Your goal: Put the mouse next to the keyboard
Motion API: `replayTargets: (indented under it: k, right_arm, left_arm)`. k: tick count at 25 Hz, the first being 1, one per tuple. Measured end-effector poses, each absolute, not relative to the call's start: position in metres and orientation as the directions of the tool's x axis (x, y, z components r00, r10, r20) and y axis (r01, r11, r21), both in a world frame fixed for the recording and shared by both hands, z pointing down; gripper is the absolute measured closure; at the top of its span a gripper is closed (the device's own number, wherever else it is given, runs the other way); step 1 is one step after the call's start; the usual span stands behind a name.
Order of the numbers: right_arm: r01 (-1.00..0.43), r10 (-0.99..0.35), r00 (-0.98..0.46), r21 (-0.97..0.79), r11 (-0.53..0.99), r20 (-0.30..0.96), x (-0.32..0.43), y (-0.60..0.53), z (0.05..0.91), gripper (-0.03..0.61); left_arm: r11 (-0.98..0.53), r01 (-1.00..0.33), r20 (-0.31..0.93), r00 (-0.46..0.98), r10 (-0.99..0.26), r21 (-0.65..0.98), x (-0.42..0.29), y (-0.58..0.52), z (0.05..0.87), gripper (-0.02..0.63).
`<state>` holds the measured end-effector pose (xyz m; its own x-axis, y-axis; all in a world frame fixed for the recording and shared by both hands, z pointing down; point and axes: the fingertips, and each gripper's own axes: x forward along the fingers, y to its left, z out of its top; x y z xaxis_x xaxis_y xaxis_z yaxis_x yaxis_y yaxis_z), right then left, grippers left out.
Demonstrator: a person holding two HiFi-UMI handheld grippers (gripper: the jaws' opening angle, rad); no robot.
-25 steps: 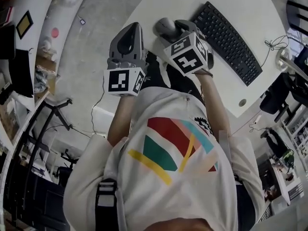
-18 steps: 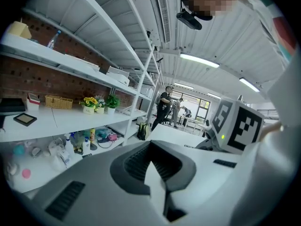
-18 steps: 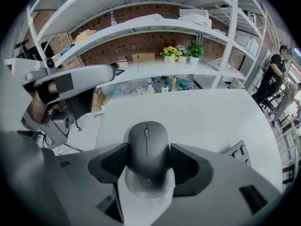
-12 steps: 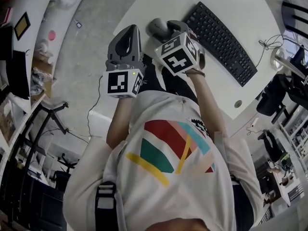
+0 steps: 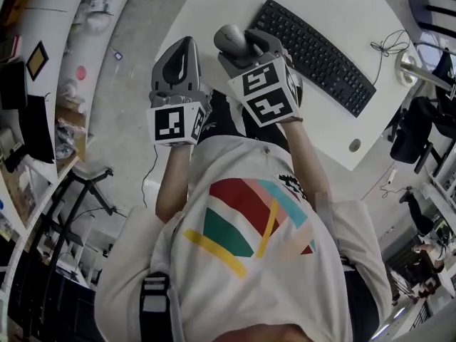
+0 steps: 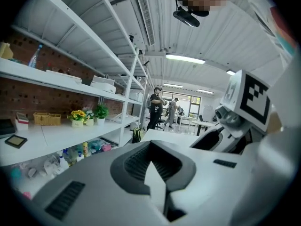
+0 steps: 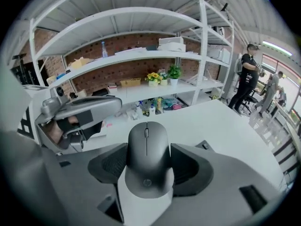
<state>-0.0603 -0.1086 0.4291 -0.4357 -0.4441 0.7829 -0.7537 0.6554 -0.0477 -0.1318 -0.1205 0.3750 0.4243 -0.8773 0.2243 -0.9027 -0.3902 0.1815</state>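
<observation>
A dark grey mouse (image 5: 229, 39) (image 7: 146, 157) sits between the jaws of my right gripper (image 5: 241, 47) (image 7: 148, 167), which is shut on its sides and holds it above the white table (image 5: 214, 2). The black keyboard (image 5: 313, 45) lies on the table just right of the mouse. My left gripper (image 5: 184, 48) (image 6: 153, 166) hovers to the left of the right one over the table's edge, shut with nothing in it. Each gripper also shows at the side of the other's view: the left gripper (image 7: 80, 109) and the right gripper (image 6: 235, 112).
A thin cable (image 5: 388, 45) lies past the keyboard's far end, and a round grommet (image 5: 354, 144) is set into the table near its right edge. Black chairs (image 5: 413, 130) stand to the right. White shelving (image 7: 141, 55) with plants lines the brick wall, and people stand far off.
My right gripper has carried the mouse closer to the keyboard's near end. The left gripper has kept its place beside it.
</observation>
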Motion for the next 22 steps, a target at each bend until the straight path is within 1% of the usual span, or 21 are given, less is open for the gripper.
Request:
replayTargets:
  k: [5, 10, 16, 22]
  right_arm:
    - [-0.827, -0.533, -0.358, 0.005, 0.562, 0.767, 0.001, -0.103, 0.405, 0.281]
    - [-0.932, -0.623, -0.22, 0.028, 0.363, 0.751, 0.092, -0.079, 0.396, 0.281]
    - [-0.99, -0.649, -0.049, 0.049, 0.131, 0.759, 0.221, -0.028, 0.398, 0.281]
    - [-0.997, -0.657, 0.067, 0.021, -0.078, 0.751, 0.315, 0.02, 0.404, 0.28]
  left_arm:
    - [-0.514, -0.848, 0.198, 0.529, -0.825, 0.126, -0.082, -0.122, 0.352, 0.571]
    - [-0.65, -0.751, 0.165, 0.659, -0.733, 0.115, -0.006, -0.118, 0.338, 0.571]
    - [-0.764, -0.641, 0.148, 0.764, -0.628, 0.071, 0.092, -0.099, 0.325, 0.571]
    - [-0.807, -0.587, 0.178, 0.802, -0.57, 0.062, 0.154, -0.081, 0.328, 0.571]
